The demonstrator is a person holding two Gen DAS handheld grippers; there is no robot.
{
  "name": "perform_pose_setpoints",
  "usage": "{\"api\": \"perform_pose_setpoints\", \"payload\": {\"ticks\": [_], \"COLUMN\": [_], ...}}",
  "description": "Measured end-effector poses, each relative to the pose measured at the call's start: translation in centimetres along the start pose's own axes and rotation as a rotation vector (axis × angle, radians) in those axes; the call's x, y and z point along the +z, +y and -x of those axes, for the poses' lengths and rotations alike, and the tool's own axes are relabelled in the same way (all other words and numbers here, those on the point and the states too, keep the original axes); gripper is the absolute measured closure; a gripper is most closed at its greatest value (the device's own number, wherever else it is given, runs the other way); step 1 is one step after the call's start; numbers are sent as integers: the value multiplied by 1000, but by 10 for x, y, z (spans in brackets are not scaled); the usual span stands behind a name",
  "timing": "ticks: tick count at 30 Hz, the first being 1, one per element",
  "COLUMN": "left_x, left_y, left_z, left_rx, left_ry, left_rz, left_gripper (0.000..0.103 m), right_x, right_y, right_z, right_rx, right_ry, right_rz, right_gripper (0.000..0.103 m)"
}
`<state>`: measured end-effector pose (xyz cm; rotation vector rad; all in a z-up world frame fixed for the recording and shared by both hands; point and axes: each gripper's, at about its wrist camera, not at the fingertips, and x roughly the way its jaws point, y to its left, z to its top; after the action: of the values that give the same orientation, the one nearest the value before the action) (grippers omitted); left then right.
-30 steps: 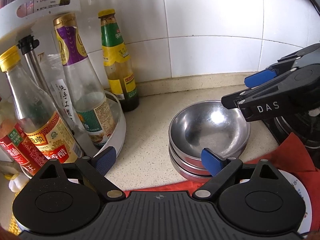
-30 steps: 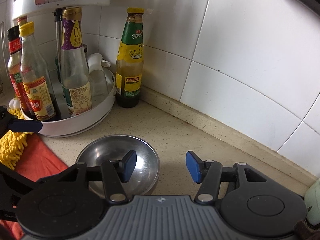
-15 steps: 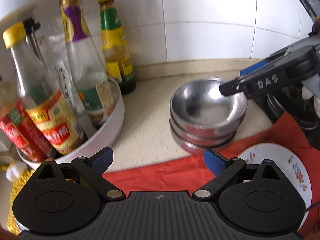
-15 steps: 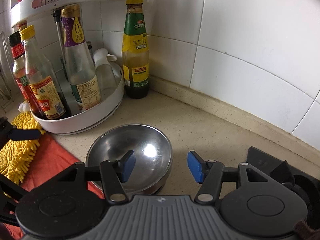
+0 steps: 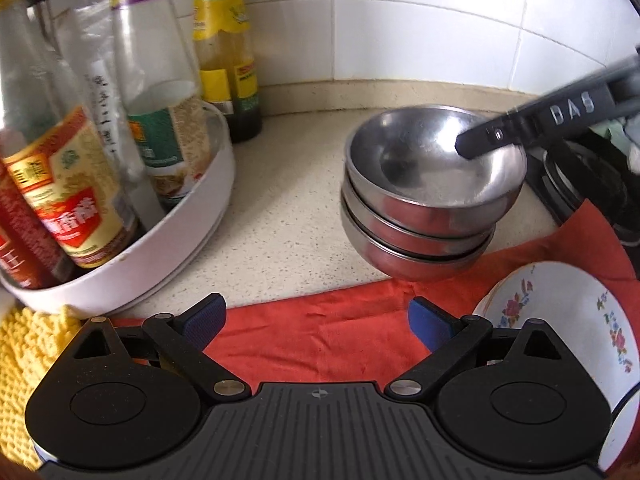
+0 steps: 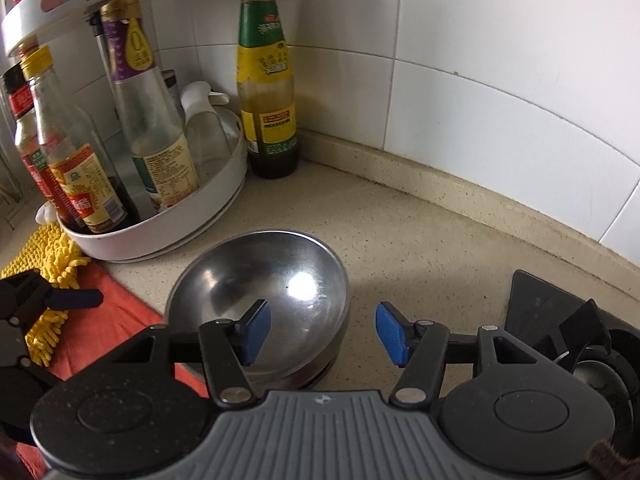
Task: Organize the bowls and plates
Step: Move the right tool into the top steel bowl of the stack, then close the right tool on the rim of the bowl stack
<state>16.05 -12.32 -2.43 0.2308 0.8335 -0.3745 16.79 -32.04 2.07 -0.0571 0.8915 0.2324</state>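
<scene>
Steel bowls (image 5: 428, 200) are seen nested in a stack on the tabletop (image 5: 296, 208), ahead of the left gripper (image 5: 316, 322) and a little to the right of its fingers. Compared with a second ago, that gripper has been drawn back and lowered: its right finger then sat at the stack's near rim, and now both fingers hang over the red cloth (image 5: 320, 332), spread wide with nothing between them, the jaws having just been opening. The stack is judged to be set down and released. A flowered plate (image 5: 560, 312) lies just right of the left fingers, probably the next piece to be sorted.

The right gripper (image 6: 320, 334) is held half open and empty; its left finger hangs over the top bowl, its right finger outside the rim, the pads not pressing.

Room is tight to the left, where the white bottle tray (image 6: 168, 232) stands, and to the right, where the stove (image 6: 560, 320) begins. Open tabletop is left behind the stack, up to the tiled wall (image 6: 500, 80).
</scene>
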Motion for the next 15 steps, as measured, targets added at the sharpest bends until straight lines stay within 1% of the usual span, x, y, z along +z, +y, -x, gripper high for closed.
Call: {"api": "perform_pose_setpoints", "payload": {"ticks": [2,4,8,15], "left_x": [0,1,6,14], "left_y": [-2,-4,-8,-13], "left_z": [-4,-8,-20,-47], "left_rx": [-18,-55,-104,-170], "left_ry": [2,-1,-8,16], "left_rz": [-23,-44,-83,-111], "left_gripper": [4,4,4,2], "right_x": [1,3,5,6], "right_y": [-4,-7,-13,-29], "right_z": [-3,-7,-18,-39], "right_rx": [0,4,22,47], "right_ry": [5,10,29,76], "right_rz": [-12,-28,-59,-128], "right_gripper": [49,48,48,48]}}
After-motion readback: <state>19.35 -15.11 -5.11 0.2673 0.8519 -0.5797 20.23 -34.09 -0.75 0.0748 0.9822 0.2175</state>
